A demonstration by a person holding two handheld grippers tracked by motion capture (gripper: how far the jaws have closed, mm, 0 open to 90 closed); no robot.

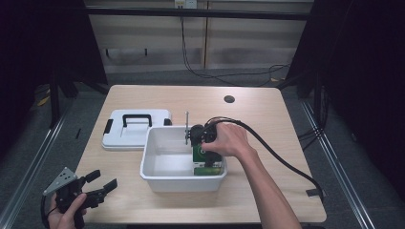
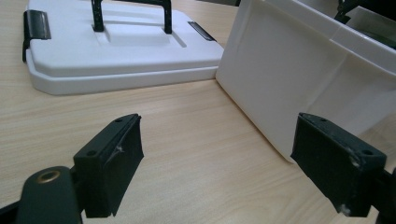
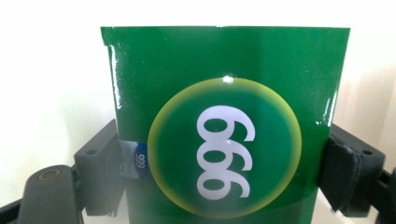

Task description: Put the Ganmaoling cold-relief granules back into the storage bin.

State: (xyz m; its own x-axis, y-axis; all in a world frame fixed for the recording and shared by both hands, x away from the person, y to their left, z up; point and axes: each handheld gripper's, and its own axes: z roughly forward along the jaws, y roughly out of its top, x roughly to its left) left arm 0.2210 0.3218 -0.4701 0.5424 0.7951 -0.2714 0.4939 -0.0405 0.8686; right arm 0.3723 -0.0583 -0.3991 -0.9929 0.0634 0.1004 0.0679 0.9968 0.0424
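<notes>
Presently: right gripper [image 1: 206, 143] clamped on green box [image 3: 224, 126], inside white bin [image 1: 157, 177] at its right end; keep box level, lower gently; left gripper [image 1: 98, 187] spread, idle beside bin.

A lid [image 1: 136, 128] lies on the table [image 1: 267, 119], touching the tub's [image 1: 153, 179] left rear.

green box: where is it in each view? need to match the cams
High view: green box at the right end of the white bin, under the right gripper.
Left gripper view: not in it; bin wall at right.
Right gripper view: centre, clamped between the jaws.
Shared landmark: the bin.
</notes>
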